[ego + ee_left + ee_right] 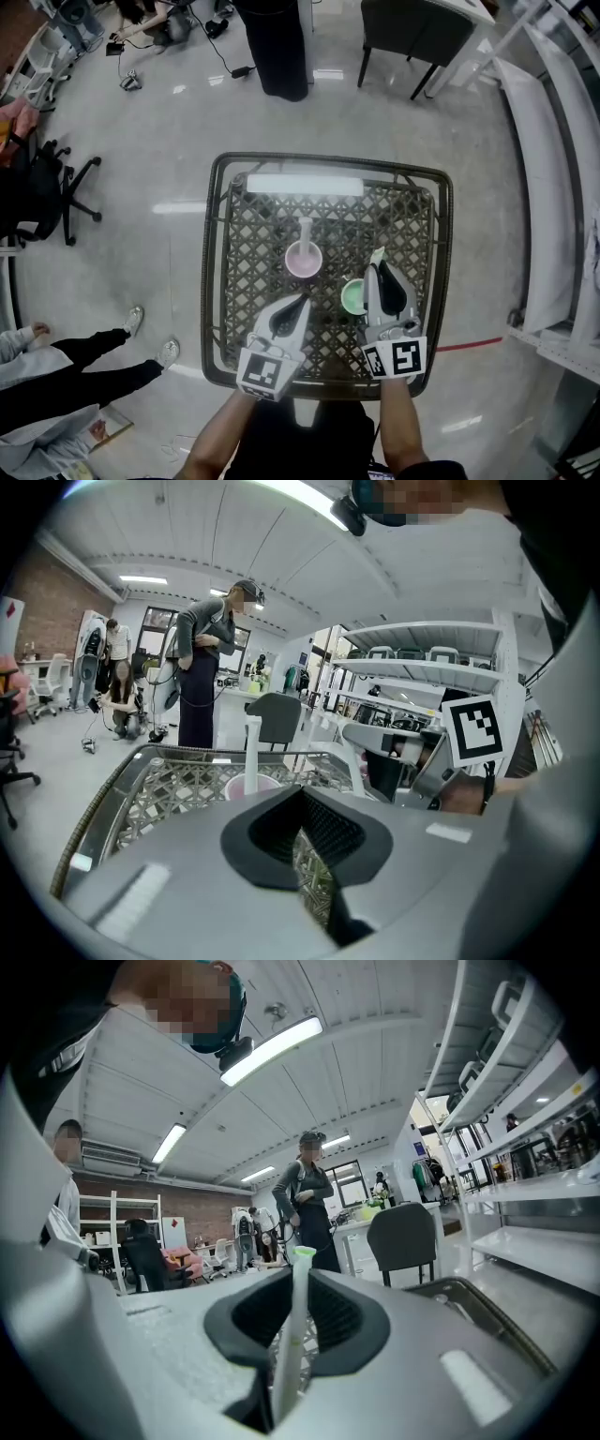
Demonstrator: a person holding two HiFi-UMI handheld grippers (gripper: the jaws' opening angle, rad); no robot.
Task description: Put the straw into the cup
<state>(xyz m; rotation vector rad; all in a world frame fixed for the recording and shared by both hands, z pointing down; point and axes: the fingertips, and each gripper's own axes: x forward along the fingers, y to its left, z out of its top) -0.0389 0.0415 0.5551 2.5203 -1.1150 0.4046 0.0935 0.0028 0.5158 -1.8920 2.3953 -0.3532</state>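
A pale green straw (pixel 292 1335) stands upright between the jaws of my right gripper (pixel 298 1288), which is shut on it. In the head view the right gripper (pixel 378 270) hovers just right of a green cup (pixel 352 298), and the straw's tip (pixel 378 254) pokes out past the jaws. A pink cup (pixel 303 262) with a white straw (pixel 305 231) in it stands mid-table. It also shows in the left gripper view as the pink cup (pixel 246 784). My left gripper (pixel 300 302) is shut and empty, near the pink cup's front, its jaws (pixel 302 797) pressed together.
The cups stand on a dark wire-mesh table with a raised rim (pixel 212 244). A black office chair (pixel 56 192) and a person's legs (pixel 103 361) are at the left. Another person (pixel 274 47) stands beyond the table, with a dark chair (pixel 412 33) and white shelving (pixel 548 187) at the right.
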